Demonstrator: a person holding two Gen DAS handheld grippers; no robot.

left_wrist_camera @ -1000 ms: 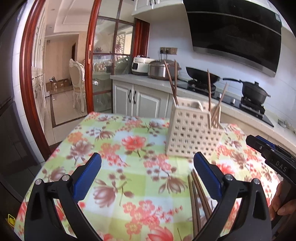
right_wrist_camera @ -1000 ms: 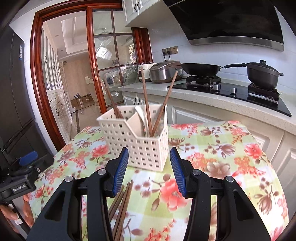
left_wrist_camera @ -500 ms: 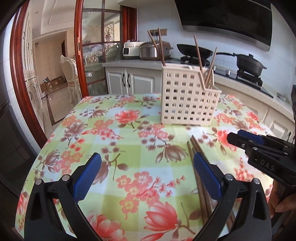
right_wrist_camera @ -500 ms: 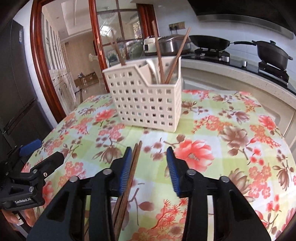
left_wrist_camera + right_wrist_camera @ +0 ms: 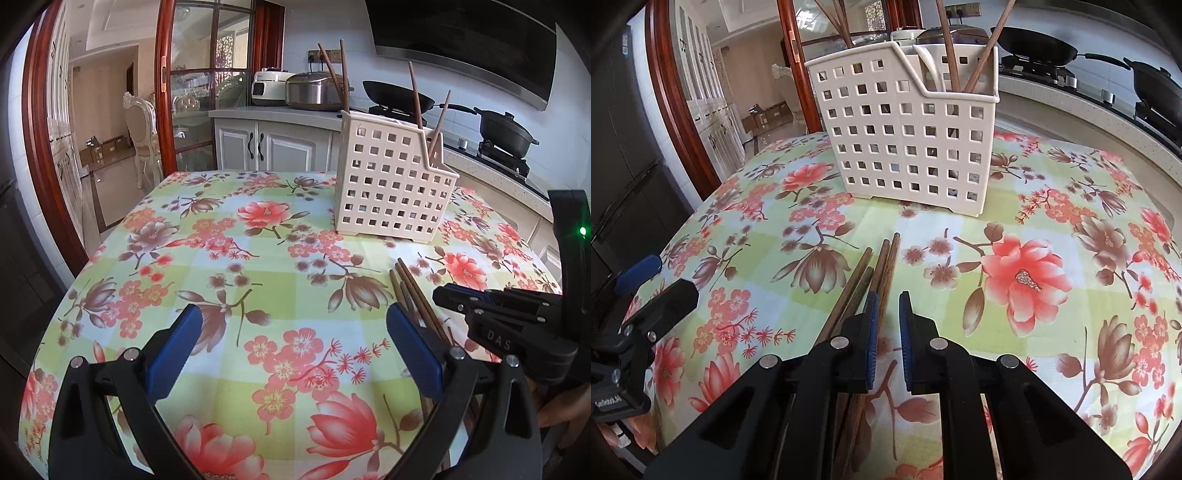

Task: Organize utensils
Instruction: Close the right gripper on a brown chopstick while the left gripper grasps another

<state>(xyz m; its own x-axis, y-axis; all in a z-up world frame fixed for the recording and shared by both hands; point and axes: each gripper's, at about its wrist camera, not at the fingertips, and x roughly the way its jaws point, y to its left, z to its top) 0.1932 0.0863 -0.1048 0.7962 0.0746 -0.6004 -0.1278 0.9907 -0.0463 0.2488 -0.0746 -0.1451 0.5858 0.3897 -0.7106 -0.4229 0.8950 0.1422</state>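
Several brown wooden chopsticks (image 5: 877,266) lie in a bundle on the floral tablecloth, in front of a white perforated utensil basket (image 5: 908,147) that holds more chopsticks upright. My right gripper (image 5: 888,299) hangs low over the near part of the bundle. Its jaws are closing to a narrow gap; the rightmost chopstick runs in beside the left pad, and cloth shows between the pads. My left gripper (image 5: 293,314) stands wide open over bare cloth, left of the chopsticks (image 5: 410,291). The right gripper (image 5: 443,295) reaches in from the right, with the basket (image 5: 391,184) behind.
The table (image 5: 122,229) drops off on the left toward a dark cabinet and a red-framed glass door. Behind the basket runs a counter with rice cookers (image 5: 314,90), a wok and a black pot (image 5: 506,129) on a stove. The left gripper (image 5: 653,284) shows at the left edge.
Both grippers have sunk toward the table and tipped further down. The right jaws have narrowed from wide apart to a small gap over the chopsticks. The left jaws stay wide.
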